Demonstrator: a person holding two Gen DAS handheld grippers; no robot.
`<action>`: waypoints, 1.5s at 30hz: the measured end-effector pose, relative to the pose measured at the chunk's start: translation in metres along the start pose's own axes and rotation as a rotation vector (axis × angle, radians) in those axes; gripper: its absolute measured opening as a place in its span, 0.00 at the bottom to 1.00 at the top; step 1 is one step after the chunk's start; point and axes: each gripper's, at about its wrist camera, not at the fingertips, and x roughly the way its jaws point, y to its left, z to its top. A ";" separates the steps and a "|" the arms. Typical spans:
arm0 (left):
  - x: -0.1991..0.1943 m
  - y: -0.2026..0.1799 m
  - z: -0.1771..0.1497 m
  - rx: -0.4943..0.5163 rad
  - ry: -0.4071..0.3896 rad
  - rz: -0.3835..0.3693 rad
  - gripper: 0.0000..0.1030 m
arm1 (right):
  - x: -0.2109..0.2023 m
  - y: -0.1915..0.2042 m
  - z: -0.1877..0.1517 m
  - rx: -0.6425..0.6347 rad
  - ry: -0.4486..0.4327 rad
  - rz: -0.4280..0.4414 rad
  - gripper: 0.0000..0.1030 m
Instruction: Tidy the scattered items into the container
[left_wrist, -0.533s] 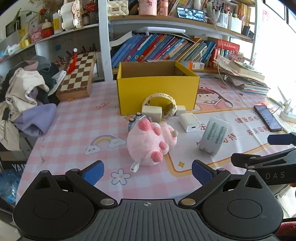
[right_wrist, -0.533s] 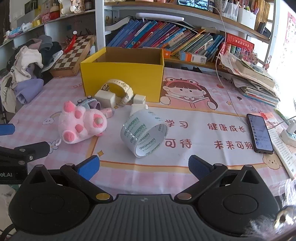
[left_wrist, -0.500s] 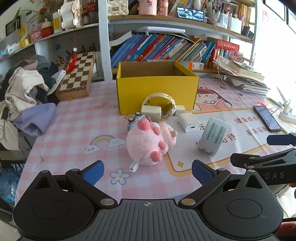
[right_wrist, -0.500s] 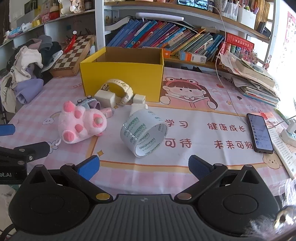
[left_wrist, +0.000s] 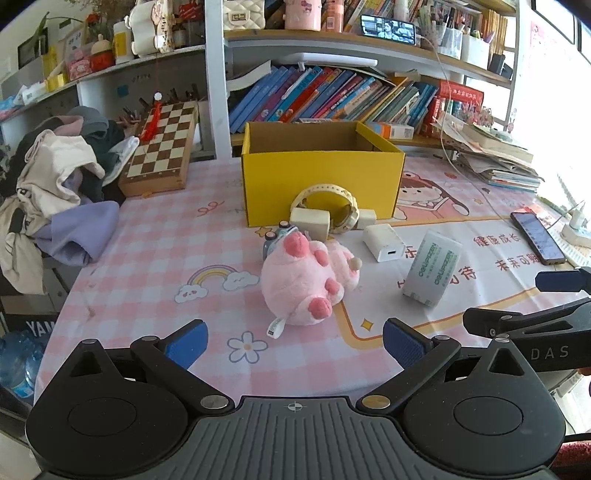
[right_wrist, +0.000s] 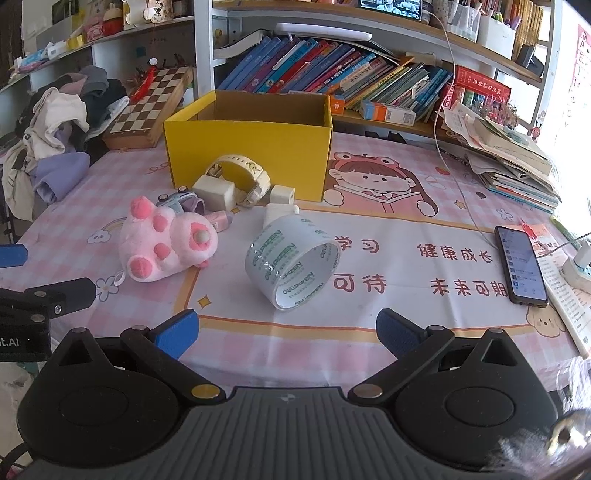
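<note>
An open yellow box (left_wrist: 321, 186) (right_wrist: 251, 162) stands at the back of the pink tablecloth. In front of it lie a cream watch (left_wrist: 328, 206) (right_wrist: 240, 177), white chargers (left_wrist: 384, 242) (right_wrist: 214, 192), a small toy camera (right_wrist: 179, 201), a pink plush (left_wrist: 306, 282) (right_wrist: 166, 242) and a clear tape roll (left_wrist: 432, 273) (right_wrist: 291, 262). My left gripper (left_wrist: 293, 341) hangs open just short of the plush, nothing between its blue pads. My right gripper (right_wrist: 288, 330) is open too, near the tape roll. Each gripper shows at the edge of the other's view.
A phone (right_wrist: 521, 266) (left_wrist: 537, 236) lies at the right beside a power strip (right_wrist: 578, 266). Stacked papers (right_wrist: 513, 162) and a bookshelf (left_wrist: 332, 96) back the table. A chessboard (left_wrist: 162, 147) and a clothes pile (left_wrist: 55, 184) sit at the left.
</note>
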 end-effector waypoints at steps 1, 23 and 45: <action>0.000 0.000 0.000 0.000 0.001 0.000 0.99 | 0.000 0.000 0.000 -0.001 -0.001 -0.001 1.00; -0.002 0.005 -0.002 0.003 0.006 0.006 0.99 | -0.003 0.005 0.002 -0.018 0.000 -0.007 1.00; 0.001 0.006 0.000 0.006 0.017 0.009 0.99 | -0.001 0.009 -0.001 -0.022 -0.001 -0.013 1.00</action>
